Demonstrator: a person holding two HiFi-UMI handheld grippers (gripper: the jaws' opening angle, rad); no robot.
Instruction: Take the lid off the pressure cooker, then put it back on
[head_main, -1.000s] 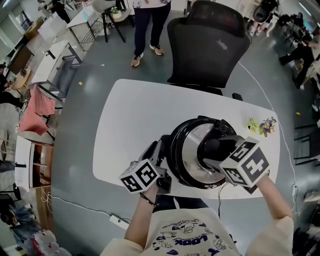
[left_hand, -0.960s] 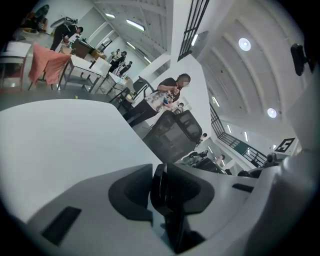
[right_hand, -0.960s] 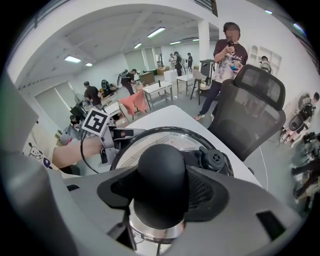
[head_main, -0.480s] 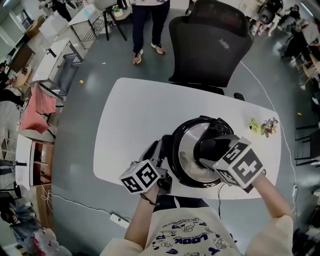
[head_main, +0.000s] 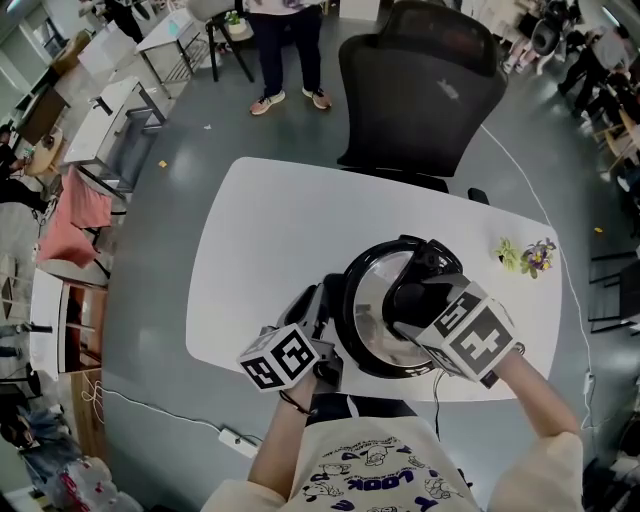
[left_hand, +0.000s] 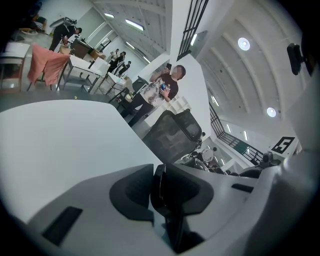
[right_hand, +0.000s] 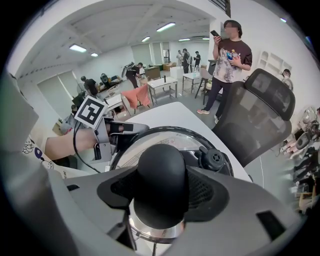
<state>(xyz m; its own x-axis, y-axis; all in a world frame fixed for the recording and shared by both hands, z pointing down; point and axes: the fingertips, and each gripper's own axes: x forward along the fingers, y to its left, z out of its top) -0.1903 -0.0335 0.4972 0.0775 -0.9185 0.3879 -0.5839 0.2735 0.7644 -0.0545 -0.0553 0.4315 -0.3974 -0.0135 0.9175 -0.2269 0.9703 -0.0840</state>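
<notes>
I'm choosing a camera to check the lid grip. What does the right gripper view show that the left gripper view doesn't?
Only the right gripper view: the right tool clamped on the lid knob, the steel lid, the pressure valve, and the left tool seen from outside. Only the left gripper view: the left tool's own grip, closed on a thin black side handle. Both: the white table, the black office chair and a standing person.

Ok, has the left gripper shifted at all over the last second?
No. The left gripper sits at the same spot against the pressure cooker, on its left side, and just as near the table edge as before.
</notes>
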